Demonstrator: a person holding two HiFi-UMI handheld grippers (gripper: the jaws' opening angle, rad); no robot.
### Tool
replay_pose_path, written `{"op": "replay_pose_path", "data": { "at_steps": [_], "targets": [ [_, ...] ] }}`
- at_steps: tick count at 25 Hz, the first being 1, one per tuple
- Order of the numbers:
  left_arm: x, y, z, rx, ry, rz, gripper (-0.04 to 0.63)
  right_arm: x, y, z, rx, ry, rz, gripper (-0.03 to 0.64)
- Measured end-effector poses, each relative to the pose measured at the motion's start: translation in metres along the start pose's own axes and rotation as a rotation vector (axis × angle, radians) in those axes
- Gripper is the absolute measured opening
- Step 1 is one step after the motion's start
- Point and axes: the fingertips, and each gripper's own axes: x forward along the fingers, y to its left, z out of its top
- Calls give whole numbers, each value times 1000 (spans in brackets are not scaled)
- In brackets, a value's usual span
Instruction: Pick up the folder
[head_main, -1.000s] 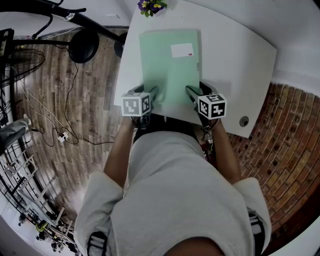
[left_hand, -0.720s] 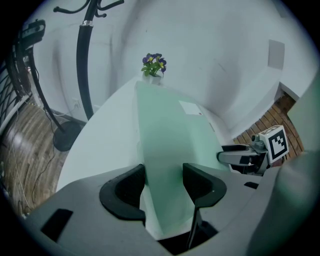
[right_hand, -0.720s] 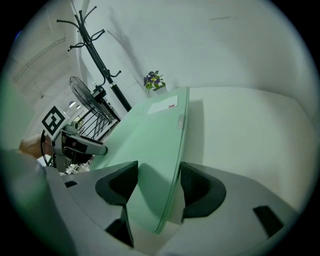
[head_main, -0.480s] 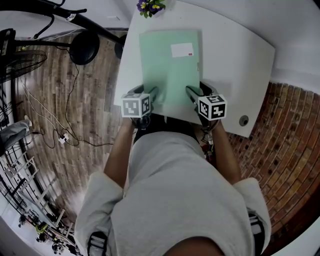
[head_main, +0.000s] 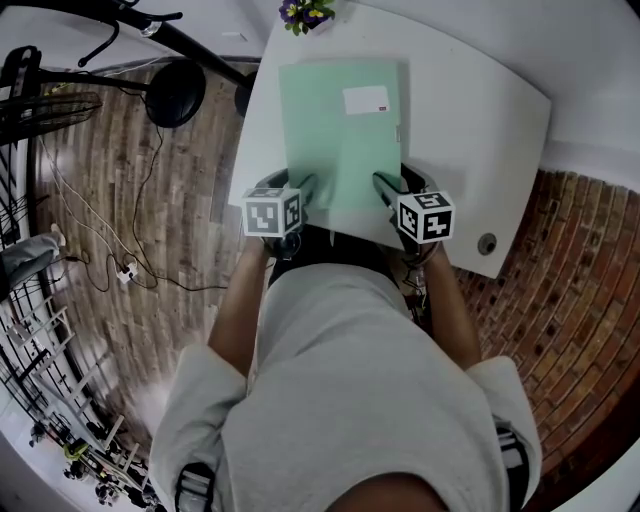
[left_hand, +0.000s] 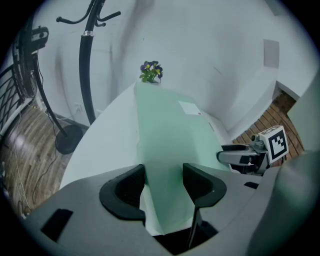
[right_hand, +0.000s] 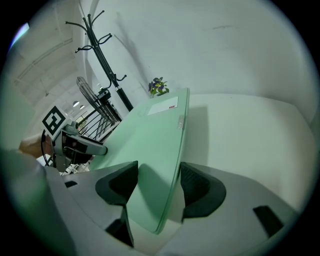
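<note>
A pale green folder (head_main: 340, 130) with a white label lies lengthwise on the white table (head_main: 470, 110), its near end at the table's front edge. My left gripper (head_main: 308, 190) stands at the folder's near left corner and my right gripper (head_main: 388, 188) at its near right corner. In the left gripper view the folder (left_hand: 165, 135) runs between the jaws of the left gripper (left_hand: 164, 175), which stand apart with a clear gap. The right gripper view shows the folder's (right_hand: 150, 145) right edge between the parted jaws of the right gripper (right_hand: 159, 175), with a shadow beside it.
A small pot of purple flowers (head_main: 303, 12) stands at the table's far edge. A round cable hole (head_main: 487, 242) sits near the front right corner. Left of the table are a coat stand's black base (head_main: 175, 92), a fan (head_main: 40, 105) and cables on the wooden floor.
</note>
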Motion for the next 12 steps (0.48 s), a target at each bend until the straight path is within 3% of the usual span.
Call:
{"op": "replay_pose_path", "data": {
  "at_steps": [12],
  "targets": [
    [-17, -18, -7, -6, -64, 39, 253, -19, 2, 1, -54, -55, 32, 267]
  ]
}}
